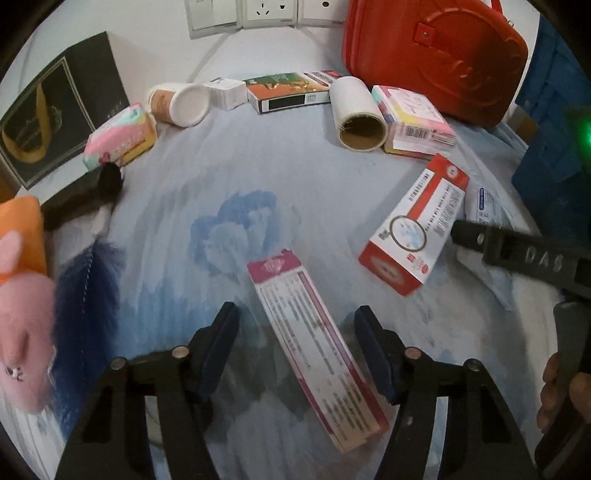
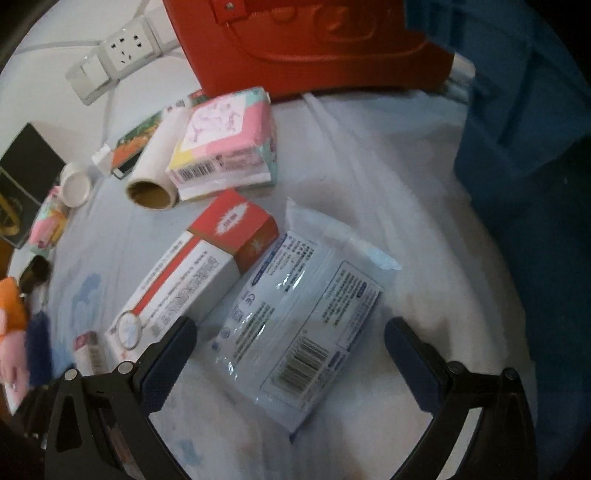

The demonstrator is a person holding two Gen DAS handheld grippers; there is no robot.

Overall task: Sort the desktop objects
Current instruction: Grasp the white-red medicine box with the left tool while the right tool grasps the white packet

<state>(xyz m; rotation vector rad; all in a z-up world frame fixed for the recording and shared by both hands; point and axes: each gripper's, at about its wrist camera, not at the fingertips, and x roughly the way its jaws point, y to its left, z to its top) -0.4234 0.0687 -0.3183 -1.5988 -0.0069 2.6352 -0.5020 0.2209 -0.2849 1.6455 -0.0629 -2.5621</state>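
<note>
Left gripper (image 1: pixel 297 345) jaws spread wide, holding nothing; a long pink-and-white box (image 1: pixel 314 350) lies flat on the pale blue cloth (image 1: pixel 229 177) between the fingers, angled, with a gap to each pad so no contact. Right gripper (image 2: pixel 290 363) also wide open and empty-handed, its fingers straddling a clear-wrapped white packet (image 2: pixel 299 328) with barcode and blue print, lying flat; the left finger tip looks close to the red-and-white carton (image 2: pixel 192 280) but touching or not is hard to tell from this angle. That carton lies on its side just beside the packet, its long edge against the packet's wrap. Behind it: a cardboard-core paper roll (image 2: pixel 155 173) on its side, touching a pink-yellow tissue pack (image 2: pixel 225 144). A red case (image 1: pixel 436 59) stands upright at the back near the wall sockets (image 1: pixel 266 11). Along the back row in the left view: a tipped paper cup (image 1: pixel 181 103), a small white box (image 1: pixel 227 92), a green-orange flat box (image 1: pixel 288 92). Far left: black gift box (image 1: pixel 55 110), a second pink tissue pack (image 1: pixel 120 138), a dark blue fluffy tassel (image 1: pixel 85 310), pink plush toy (image 1: pixel 22 332). Blue bin (image 2: pixel 524 122) at the right edge.
</note>
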